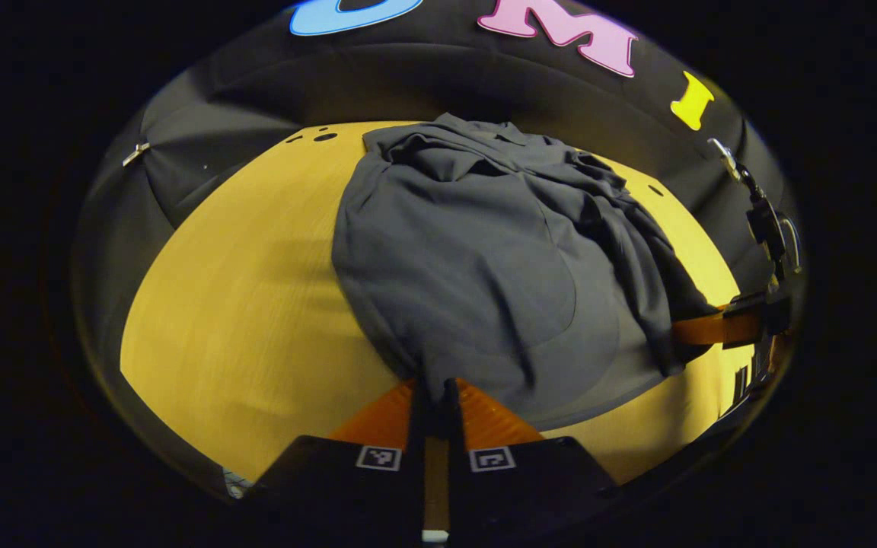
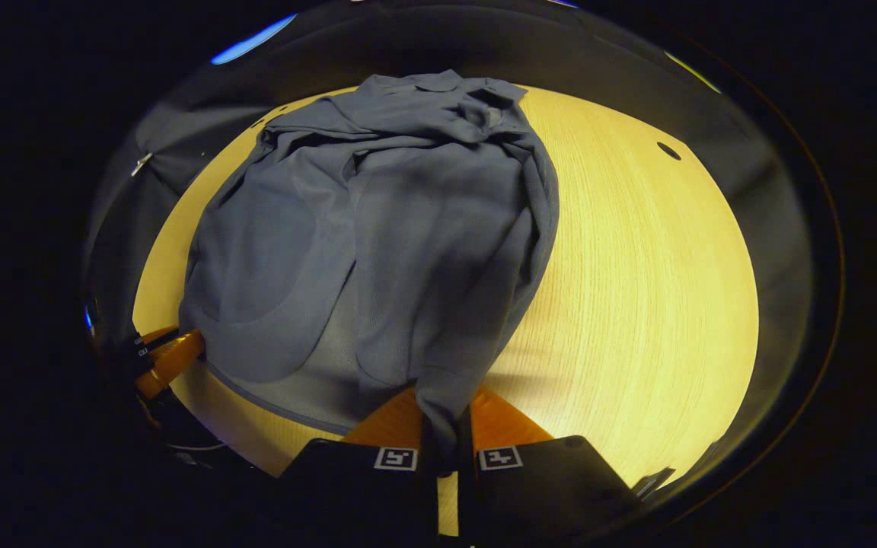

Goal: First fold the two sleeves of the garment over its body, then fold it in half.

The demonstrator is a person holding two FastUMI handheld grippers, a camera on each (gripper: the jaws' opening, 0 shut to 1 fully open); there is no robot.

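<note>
The grey garment (image 1: pixel 476 259) lies rumpled on the yellow wooden table (image 1: pixel 256 304), its collar end toward the far edge by the booth's black wall (image 1: pixel 256 99) and its hem toward the cameras. One sleeve (image 2: pixel 484 304) runs down the garment's side in the right gripper view, and a rounded flap of cloth lies folded over the body. The left hand-held gripper (image 1: pixel 435 396) has its fingers closed together on the near hem edge. The right hand-held gripper (image 2: pixel 446 426) pinches the end of the sleeve, the cloth drawn down between its two fingers (a narrow bunch of fabric). Each view shows the other gripper low at the garment's side, touching the hem. Small dark holes (image 1: pixel 324 137) dot the far table surface.
</note>
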